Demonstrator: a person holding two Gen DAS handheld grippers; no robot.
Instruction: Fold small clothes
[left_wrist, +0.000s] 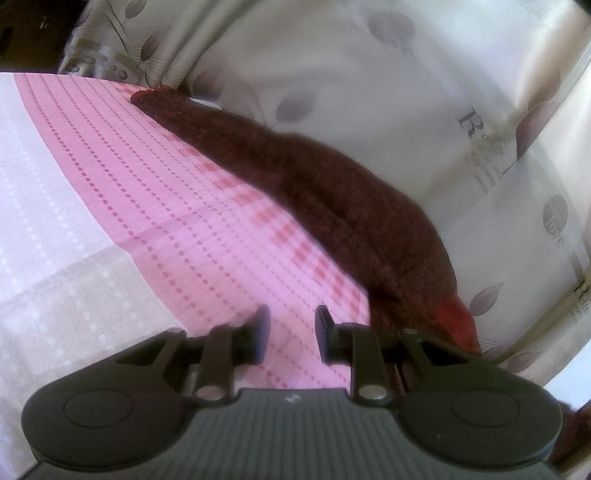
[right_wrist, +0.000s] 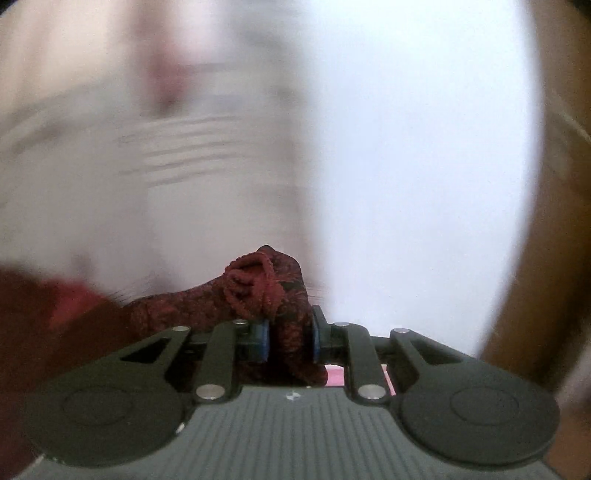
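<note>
Jaws of the right gripper (right_wrist: 288, 341) clamp a bunch of dark red garment (right_wrist: 280, 291); the left gripper (left_wrist: 291, 334) stands slightly apart, empty.

From the left view the garment (left_wrist: 332, 206) stretches from eleven to five o'clock along the pink cloth (left_wrist: 155, 192), against a leaf-print curtain (left_wrist: 369, 74). Risk: a hurried pull may slip the thin bunch free, or snag its cord (right_wrist: 255, 288).

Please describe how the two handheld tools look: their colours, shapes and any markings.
Both look alike. The left tool and the right tool each have a grey ribbed body with a small white mark, two round black discs at the sides, and black link arms with silver pins. The fingers carry blue pads. No cables, hands or sleeves are visible.
</note>
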